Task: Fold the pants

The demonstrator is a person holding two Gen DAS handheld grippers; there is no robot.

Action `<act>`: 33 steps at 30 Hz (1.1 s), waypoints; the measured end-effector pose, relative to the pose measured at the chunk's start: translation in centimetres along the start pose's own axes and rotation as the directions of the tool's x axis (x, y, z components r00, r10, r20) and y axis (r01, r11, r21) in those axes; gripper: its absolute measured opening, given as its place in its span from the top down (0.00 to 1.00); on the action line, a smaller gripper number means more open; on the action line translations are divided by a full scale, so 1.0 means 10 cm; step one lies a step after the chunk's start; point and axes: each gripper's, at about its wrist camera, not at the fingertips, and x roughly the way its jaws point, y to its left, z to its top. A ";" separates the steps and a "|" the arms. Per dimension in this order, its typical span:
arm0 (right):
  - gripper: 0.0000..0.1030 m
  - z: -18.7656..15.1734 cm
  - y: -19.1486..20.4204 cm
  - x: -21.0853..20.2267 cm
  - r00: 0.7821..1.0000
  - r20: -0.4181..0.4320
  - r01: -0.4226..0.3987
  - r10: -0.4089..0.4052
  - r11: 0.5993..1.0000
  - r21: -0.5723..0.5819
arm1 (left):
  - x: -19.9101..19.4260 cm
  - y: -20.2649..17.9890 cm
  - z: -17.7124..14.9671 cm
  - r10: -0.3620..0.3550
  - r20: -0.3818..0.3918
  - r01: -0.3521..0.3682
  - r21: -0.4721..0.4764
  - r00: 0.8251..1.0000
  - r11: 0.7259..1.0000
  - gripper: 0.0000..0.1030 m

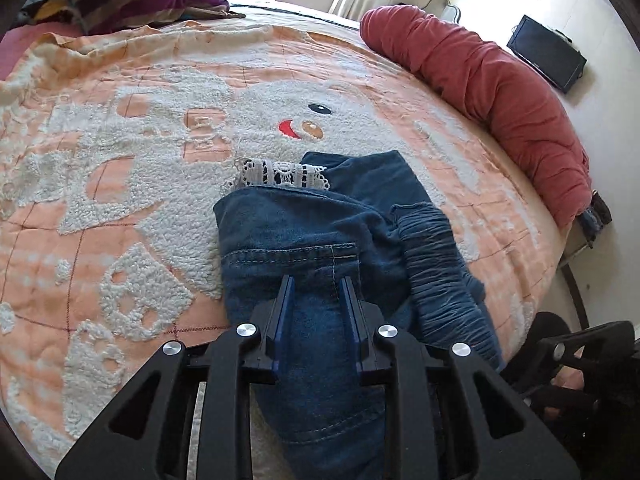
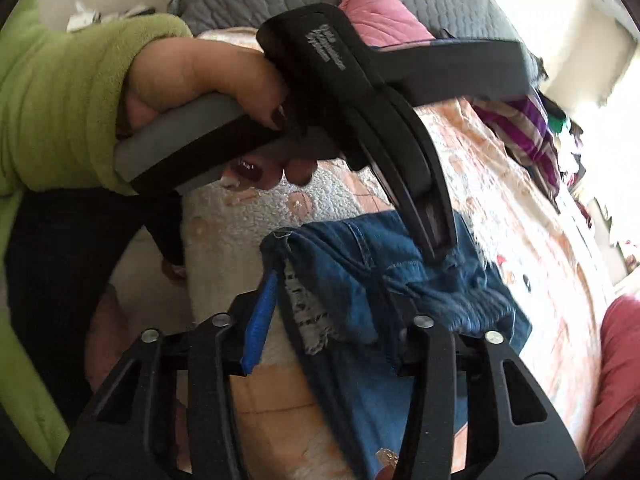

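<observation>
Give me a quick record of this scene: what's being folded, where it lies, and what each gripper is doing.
item: jeans, blue denim with a white lace trim
surface: bed, peach blanket
fold state: bunched, not yet neat
left gripper: jaws narrow, denim between them
right gripper: closed on the jeans' lace-trimmed edge
person: hand in a green sleeve holds the left gripper
nearby: red cushion

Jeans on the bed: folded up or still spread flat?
Folded, loosely. The jeans lie bunched in layers on the bedspread, lace hem peeking out under a top layer and the elastic waistband doubled alongside; not a neat fold.
</observation>
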 end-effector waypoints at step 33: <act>0.66 -0.39 0.00 -0.09 0.988 0.053 -0.152 0.144 0.966 0.209 | -0.05 -0.04 -0.07 0.022 0.041 -0.023 0.027 0.999 0.999 0.73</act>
